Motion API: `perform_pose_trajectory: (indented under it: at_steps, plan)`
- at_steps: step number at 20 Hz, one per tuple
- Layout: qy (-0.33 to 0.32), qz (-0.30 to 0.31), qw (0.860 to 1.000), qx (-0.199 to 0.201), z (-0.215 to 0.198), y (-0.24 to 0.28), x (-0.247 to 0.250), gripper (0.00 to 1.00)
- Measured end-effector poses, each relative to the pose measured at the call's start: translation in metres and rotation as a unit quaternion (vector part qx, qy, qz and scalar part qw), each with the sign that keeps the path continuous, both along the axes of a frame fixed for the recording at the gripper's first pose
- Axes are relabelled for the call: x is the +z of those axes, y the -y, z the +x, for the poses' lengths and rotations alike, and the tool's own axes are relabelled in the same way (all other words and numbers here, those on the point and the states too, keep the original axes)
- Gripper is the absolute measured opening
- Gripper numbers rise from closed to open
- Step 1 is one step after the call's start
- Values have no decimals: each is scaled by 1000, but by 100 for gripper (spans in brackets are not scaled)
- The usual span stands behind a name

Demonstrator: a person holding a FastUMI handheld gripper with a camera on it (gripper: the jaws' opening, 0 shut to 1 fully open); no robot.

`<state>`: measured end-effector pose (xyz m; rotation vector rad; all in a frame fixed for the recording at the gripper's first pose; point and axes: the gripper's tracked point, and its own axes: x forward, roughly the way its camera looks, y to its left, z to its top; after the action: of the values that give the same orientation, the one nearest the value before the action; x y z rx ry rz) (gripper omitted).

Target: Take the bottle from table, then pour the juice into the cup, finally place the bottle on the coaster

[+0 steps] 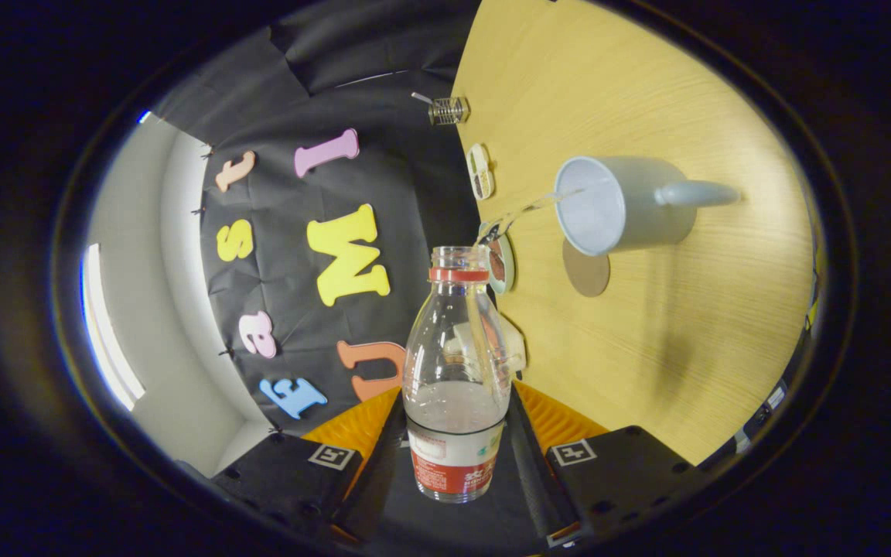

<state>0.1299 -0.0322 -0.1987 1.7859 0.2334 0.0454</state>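
Bottle (457, 363) is lying clamped between both fingers of the gripper (457, 456), neck pointing at 12 o'clock, tipped and streaming juice into the cup (619, 205) at 1 o'clock; coaster (586, 267) is sitting just beside the cup.

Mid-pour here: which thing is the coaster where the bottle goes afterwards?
Start at the wooden table, then find the grey cup beyond the fingers, which grip the bottle. The coaster lies by the cup's base: a flat, plain brown disc, unlike the rimmed dishes at the table's edge.
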Motion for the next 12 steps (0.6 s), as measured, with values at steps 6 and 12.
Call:
perform_pose_trajectory:
  at_steps: [6, 12]
  plan:
    - [6, 17, 1000, 3, -2, -2, 10, 77]
    - [18, 61, 998, -3, -1, 2, 22, 77]
